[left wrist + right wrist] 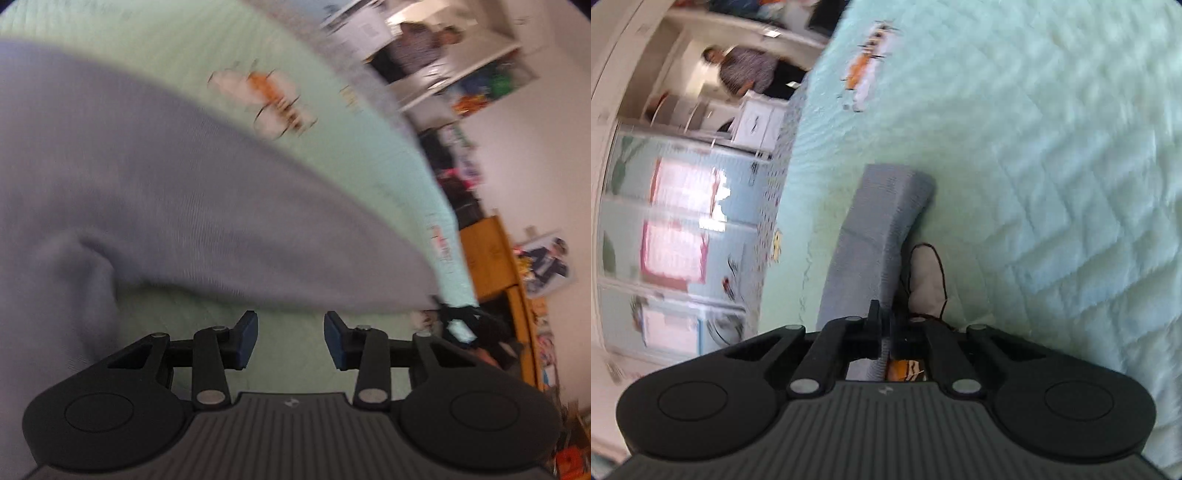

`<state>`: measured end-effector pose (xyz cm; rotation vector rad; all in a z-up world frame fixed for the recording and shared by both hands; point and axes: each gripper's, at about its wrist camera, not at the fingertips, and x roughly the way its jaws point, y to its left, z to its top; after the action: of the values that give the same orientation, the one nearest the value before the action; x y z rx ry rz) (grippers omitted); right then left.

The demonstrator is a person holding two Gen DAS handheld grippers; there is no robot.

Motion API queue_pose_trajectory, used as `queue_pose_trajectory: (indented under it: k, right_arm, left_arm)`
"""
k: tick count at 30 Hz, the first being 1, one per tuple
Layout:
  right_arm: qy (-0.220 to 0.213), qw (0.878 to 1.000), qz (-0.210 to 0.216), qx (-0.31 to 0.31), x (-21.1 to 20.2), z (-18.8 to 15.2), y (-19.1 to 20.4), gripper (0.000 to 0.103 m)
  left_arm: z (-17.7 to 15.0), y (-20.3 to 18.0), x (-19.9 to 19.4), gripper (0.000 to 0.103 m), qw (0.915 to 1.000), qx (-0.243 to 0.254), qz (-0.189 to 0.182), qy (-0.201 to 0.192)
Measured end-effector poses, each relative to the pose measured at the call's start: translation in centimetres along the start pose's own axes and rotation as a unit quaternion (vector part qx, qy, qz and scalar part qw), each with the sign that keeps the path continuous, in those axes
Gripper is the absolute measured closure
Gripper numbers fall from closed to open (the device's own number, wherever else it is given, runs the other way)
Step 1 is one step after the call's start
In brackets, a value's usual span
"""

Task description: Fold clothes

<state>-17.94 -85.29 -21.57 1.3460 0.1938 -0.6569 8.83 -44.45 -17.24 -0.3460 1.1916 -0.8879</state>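
A grey-lavender garment (155, 192) lies spread over a mint-green quilted bedspread (229, 48) and fills the left and middle of the left wrist view. My left gripper (290, 341) is open and empty, just short of the garment's near edge, above bare quilt. In the right wrist view my right gripper (884, 325) is shut on a corner of the same grey garment (879, 236), which runs away from the jaws as a folded strip. The right gripper also shows far off in the left wrist view (460, 321), at the garment's far corner.
The quilt (1052, 166) has butterfly prints (269, 99) (868, 66). A person (417, 48) (746, 70) stands beyond the bed by white shelves. A wooden cabinet (491, 258) and cluttered items stand along the wall at the bed's edge. A wardrobe (676, 229) stands left.
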Motion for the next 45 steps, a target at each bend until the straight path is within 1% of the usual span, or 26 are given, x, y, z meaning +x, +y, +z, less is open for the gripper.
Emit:
queue_pose_trajectory:
  k: [2,4,7,8,9,10,11,13,15,17,18,19,20,23,26,28,30,31,33,34,36,37,39,41,42,45]
  right_arm:
    - [-0.016,0.999,0.013,-0.026,-1.8,0.2,0.6,0.099]
    - [-0.030,0.999,0.021,-0.038,-3.1,0.2,0.4,0.099]
    - [-0.010,0.999,0.001,-0.046,-2.2,-0.2,-1.2,0.098]
    - [-0.007,1.000,0.011,-0.025,-1.9,-0.1,-2.0,0.093]
    - [-0.010,1.000,0.024,-0.002,-1.8,-0.1,-2.5,0.091]
    - [-0.013,0.999,0.036,0.021,-1.6,-0.1,-3.0,0.081]
    - [-0.017,0.998,0.052,0.035,-1.2,0.0,-3.2,0.076]
    - [-0.022,0.997,0.064,0.042,-0.6,0.3,-3.1,0.074]
    - [-0.023,0.997,0.063,0.043,0.0,0.8,-2.8,0.075]
    - [-0.015,0.998,0.048,0.035,0.5,1.0,-2.3,0.084]
    - [-0.009,0.999,0.035,0.027,0.6,1.0,-1.9,0.098]
    - [-0.006,0.999,0.028,0.016,0.6,1.3,-1.7,0.098]
    - [-0.004,1.000,0.026,0.003,0.3,1.4,-1.5,0.098]
    - [-0.014,0.998,0.029,-0.045,-1.3,1.8,-0.1,0.098]
    - [-0.039,0.994,0.045,-0.089,-3.3,1.8,1.5,0.098]
    - [-0.048,0.993,0.045,-0.099,-3.6,1.7,1.8,0.098]
    - [-0.033,0.994,0.023,-0.104,-2.4,1.9,1.2,0.098]
    - [-0.016,0.995,0.007,-0.093,-1.6,1.9,0.4,0.092]
    - [-0.003,0.998,-0.018,-0.067,-1.3,2.0,-1.1,0.094]
    - [-0.008,0.998,-0.010,-0.055,-1.7,2.0,-1.6,0.091]
    - [-0.028,0.998,-0.023,-0.049,-3.2,1.9,-1.8,0.086]
    - [-0.033,0.998,-0.039,-0.047,-4.1,1.9,-1.8,0.086]
    - [-0.057,0.996,-0.059,-0.041,-6.4,1.5,-1.3,0.083]
    - [-0.074,0.994,-0.030,-0.075,-8.5,0.1,0.5,0.083]
    - [-0.072,0.993,-0.007,-0.094,-9.0,-0.7,1.5,0.083]
    - [0.013,0.987,0.061,-0.147,-6.2,-4.5,5.7,0.069]
  left_arm:
    - [-0.1,-0.2,0.2,0.062,0.9999,-0.008,0.008,-0.010]
    - [0.1,0.1,0.3,0.061,0.9996,-0.024,-0.001,-0.016]
    - [0.9,1.1,0.7,0.061,0.9985,-0.050,0.006,-0.020]
    - [0.9,1.3,0.9,0.060,0.9977,-0.064,0.002,-0.021]
    - [0.9,1.6,1.0,0.060,0.9966,-0.079,-0.002,-0.022]
    - [1.0,1.8,1.2,0.060,0.9952,-0.095,-0.004,-0.024]
    - [1.1,2.1,1.4,0.060,0.9934,-0.112,-0.004,-0.025]
    - [1.5,2.7,1.4,0.060,0.9895,-0.141,-0.004,-0.032]
    - [1.8,2.8,1.5,0.060,0.9859,-0.162,-0.001,-0.043]
    - [2.0,2.5,1.7,0.063,0.9825,-0.178,0.005,-0.054]
    - [2.0,2.4,1.8,0.066,0.9815,-0.181,0.010,-0.060]
    - [1.9,2.2,1.6,0.093,0.9813,-0.180,0.022,-0.065]
    - [1.7,2.1,1.4,0.099,0.9816,-0.176,0.026,-0.068]
    - [1.0,1.4,0.3,0.100,0.9833,-0.160,0.029,-0.081]
    - [0.0,0.6,-1.4,0.100,0.9841,-0.151,0.014,-0.092]
    - [-0.4,0.9,-1.3,0.100,0.9849,-0.154,0.014,-0.078]
    - [-0.4,2.2,0.3,0.099,0.9852,-0.163,0.026,-0.047]
    - [-0.3,3.0,1.1,0.097,0.9841,-0.173,0.025,-0.034]
    - [0.2,3.8,0.7,0.096,0.9816,-0.189,0.005,-0.022]
    - [0.2,3.7,0.3,0.094,0.9821,-0.187,0.002,-0.018]
    - [0.3,3.5,-0.5,0.081,0.9830,-0.183,-0.004,-0.011]
    - [0.2,3.2,-0.8,0.071,0.9840,-0.178,-0.009,-0.010]
    - [-0.4,2.4,-1.8,0.068,0.9887,-0.149,-0.018,-0.012]
    - [-1.3,1.2,-2.3,0.068,0.9931,-0.115,-0.018,-0.012]
    - [-1.8,0.5,-2.3,0.068,0.9951,-0.097,-0.015,-0.012]
    - [-2.9,-2.0,-2.8,0.068,0.9992,-0.027,-0.006,-0.028]
